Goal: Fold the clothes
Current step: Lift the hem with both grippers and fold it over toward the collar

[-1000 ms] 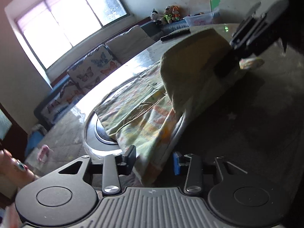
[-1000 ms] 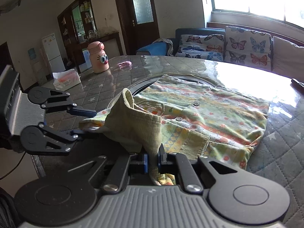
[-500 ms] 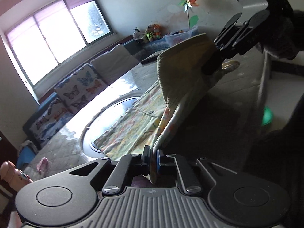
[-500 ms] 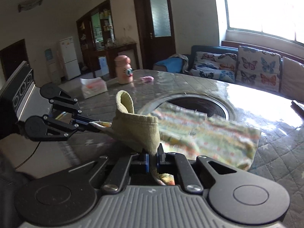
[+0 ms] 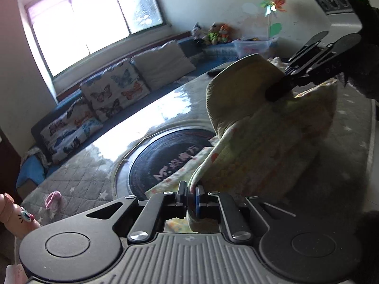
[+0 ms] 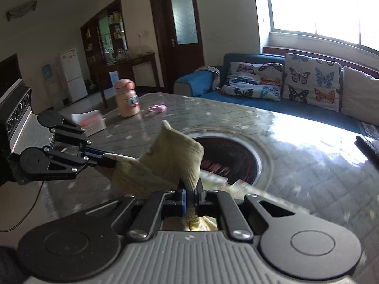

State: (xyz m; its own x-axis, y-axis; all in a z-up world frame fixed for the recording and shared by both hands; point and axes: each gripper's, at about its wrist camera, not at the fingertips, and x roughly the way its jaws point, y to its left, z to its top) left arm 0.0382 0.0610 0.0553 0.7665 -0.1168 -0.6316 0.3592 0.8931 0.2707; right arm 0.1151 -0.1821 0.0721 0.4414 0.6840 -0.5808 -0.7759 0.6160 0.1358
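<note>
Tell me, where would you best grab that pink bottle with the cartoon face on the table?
The pink bottle with the cartoon face stands upright on the quilted grey table cover, nothing touching it. I would likely close on its straight lower body from the side, below the narrower cap: the round, even wall suits two fingers, and a low hold should tip it less.

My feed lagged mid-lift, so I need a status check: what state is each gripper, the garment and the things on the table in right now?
Left gripper: shut on garment edge.
Right gripper: shut on garment's ribbed hem.
Garment: lifted, bunched between both grippers, lower part trailing on table.
Pink bottle: upright, lid on.
Table: round centre inset uncovered.
</note>
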